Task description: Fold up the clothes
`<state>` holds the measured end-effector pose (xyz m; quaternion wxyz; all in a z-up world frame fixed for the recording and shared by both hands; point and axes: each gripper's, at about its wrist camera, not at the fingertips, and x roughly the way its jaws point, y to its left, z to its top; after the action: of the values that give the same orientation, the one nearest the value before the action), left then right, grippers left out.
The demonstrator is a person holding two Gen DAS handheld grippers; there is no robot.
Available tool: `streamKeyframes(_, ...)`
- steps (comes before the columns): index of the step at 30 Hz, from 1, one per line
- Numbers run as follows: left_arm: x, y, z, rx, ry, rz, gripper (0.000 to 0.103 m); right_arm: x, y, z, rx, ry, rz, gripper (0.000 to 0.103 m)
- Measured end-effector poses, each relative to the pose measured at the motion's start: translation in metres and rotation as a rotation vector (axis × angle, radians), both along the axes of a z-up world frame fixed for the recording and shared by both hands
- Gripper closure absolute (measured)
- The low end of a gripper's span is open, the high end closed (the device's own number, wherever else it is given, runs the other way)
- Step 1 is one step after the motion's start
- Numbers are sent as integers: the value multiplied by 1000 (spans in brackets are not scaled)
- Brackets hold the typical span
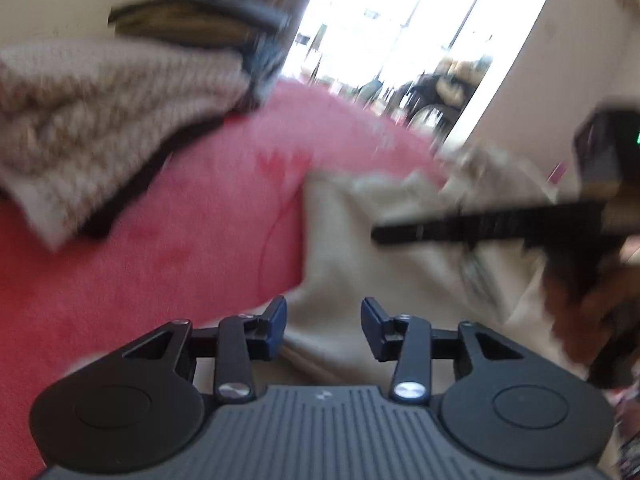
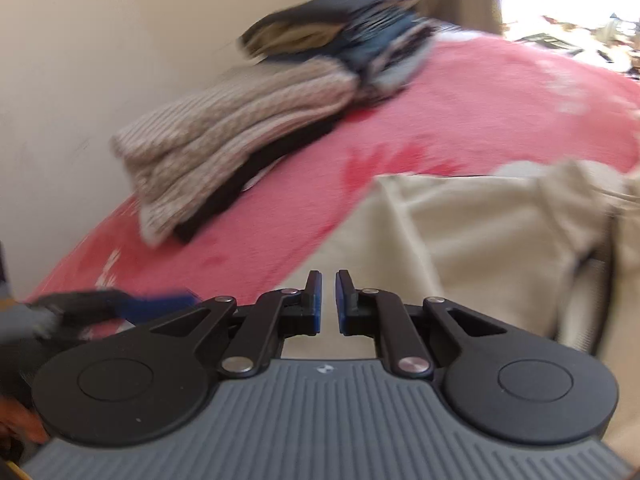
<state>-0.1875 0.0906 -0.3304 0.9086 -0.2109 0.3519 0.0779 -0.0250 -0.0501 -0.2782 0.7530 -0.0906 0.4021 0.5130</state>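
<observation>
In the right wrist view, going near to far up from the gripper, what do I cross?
right gripper → beige garment → pink bedspread → bright window at the far top right. The folded pile sits off to the left, so I leave it out.

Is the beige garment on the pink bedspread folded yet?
Not neatly: the beige garment lies loosely spread and rumpled, its far edge bunched.
</observation>
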Motion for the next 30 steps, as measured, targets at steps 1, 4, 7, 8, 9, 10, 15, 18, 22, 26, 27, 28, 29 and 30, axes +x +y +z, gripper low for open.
streamKeyframes(1, -5, 3, -11, 19, 18, -3, 80, 1, 10, -6, -17, -2, 34, 96)
streamKeyframes(4, -15, 9, -12, 30, 3, -26, 83, 9, 36, -29, -78, -24, 105, 97)
streamKeyframes(7, -14, 10, -12, 35, -5, -39, 84, 35, 49, -47, -69, -48, 91, 103)
streamKeyframes(8, -15, 10, -11, 35, -9, -44, 84, 49, 51, -50, -47, -35, 71, 103)
streamKeyframes(9, -15, 11, -10, 35, -12, -49, 84, 61, 53, -52, -31, -19, 50, 103)
streamKeyframes(10, -15, 11, -9, 32, -16, -52, 84, 73, 54, -54, -10, 2, 32, 103)
streamKeyframes(15, -16, 15, -8, -6, -36, -56, 84, 102, 54, -53, 30, 44, -44, 103)
streamKeyframes(18, -16, 18, -9, -21, -41, -52, 84, 111, 28, -37, 25, 23, -172, 99)
streamKeyframes(22, -14, 18, -8, -36, -38, -39, 85, 113, -42, 8, 50, 11, -330, 98)
streamKeyframes(26, -16, 11, 9, 2, -52, -24, 76, 63, -129, 81, 49, -78, -365, 98)
streamKeyframes(27, -18, 6, 16, 34, -62, -22, 67, 45, -147, 96, 29, -103, -363, 98)
streamKeyframes(28, -21, -1, 23, 67, -78, -22, 64, 25, -164, 110, -1, -128, -354, 98)
streamKeyframes(29, -23, -7, 30, 95, -93, -27, 61, 4, -181, 120, -37, -155, -347, 98)
streamKeyframes(30, -24, -15, 35, 100, -98, -49, 61, -16, -194, 126, -66, -164, -338, 98)
